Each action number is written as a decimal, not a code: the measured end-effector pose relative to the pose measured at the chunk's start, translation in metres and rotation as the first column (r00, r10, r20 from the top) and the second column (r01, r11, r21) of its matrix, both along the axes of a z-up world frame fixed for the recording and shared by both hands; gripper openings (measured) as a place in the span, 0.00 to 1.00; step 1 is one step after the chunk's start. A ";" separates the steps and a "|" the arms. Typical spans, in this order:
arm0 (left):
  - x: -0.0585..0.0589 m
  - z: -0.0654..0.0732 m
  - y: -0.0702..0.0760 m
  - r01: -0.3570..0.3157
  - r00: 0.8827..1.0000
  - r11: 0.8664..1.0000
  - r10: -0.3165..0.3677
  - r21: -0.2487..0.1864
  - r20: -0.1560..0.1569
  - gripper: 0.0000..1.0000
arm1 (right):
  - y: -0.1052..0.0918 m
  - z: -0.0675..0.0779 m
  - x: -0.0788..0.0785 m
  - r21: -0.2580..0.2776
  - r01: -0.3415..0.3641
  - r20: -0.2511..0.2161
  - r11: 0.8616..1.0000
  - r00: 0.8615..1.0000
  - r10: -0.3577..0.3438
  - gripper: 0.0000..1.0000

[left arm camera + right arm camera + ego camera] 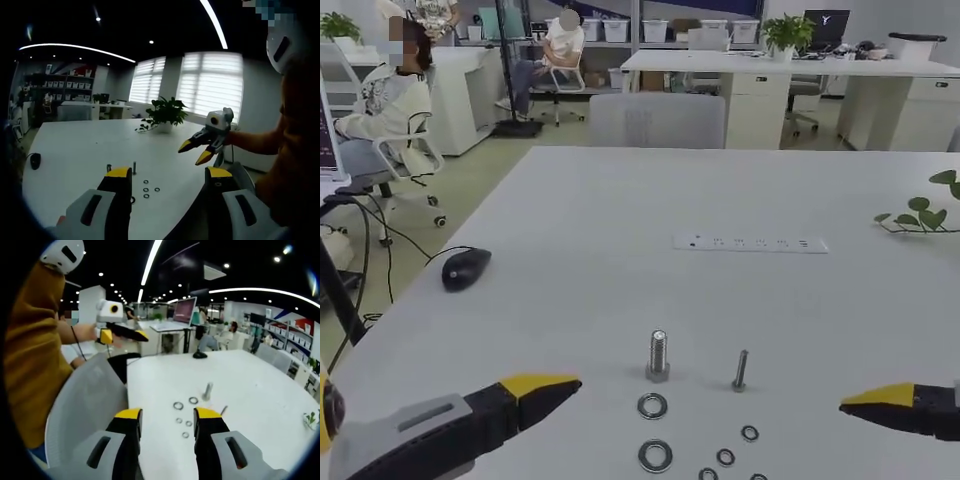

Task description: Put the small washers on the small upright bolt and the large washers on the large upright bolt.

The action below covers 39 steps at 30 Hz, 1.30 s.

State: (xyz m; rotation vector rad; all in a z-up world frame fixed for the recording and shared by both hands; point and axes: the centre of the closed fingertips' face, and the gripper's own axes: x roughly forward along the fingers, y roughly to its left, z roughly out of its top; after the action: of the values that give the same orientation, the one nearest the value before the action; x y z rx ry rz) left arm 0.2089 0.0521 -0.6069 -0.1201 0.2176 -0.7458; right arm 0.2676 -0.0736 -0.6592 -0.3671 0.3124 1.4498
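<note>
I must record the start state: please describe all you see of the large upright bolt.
The large bolt looks like shiny grey metal. It stands upright on its head on the white table, threaded shank up. It carries no washer; a large washer lies in front, apart from it. Nothing else touches it.

Head view above, gripper views opposite, share the large bolt (658, 357).

White workbench (620, 250) taken as landmark. Beyond its far edge, a grey chair back (657, 120) and white desks (780, 65) are seen. Pale floor (470, 185) is noted to its left. Blinded windows (210, 82) are lit behind a potted plant (165, 112) at its end. Ceiling light strips (150, 262) are lit above it.
</note>
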 end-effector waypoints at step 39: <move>0.006 -0.013 0.021 -0.087 0.996 0.996 0.086 -0.032 -0.018 0.58 | 0.030 -0.101 0.034 -0.476 -0.274 -0.048 0.836 0.957 0.287 0.32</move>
State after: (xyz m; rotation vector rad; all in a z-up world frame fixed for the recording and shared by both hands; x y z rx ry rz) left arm 0.2152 0.0734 -0.6203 -0.1662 0.2150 -0.6624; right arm 0.3021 -0.0431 -0.7601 -0.8645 0.6225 1.6468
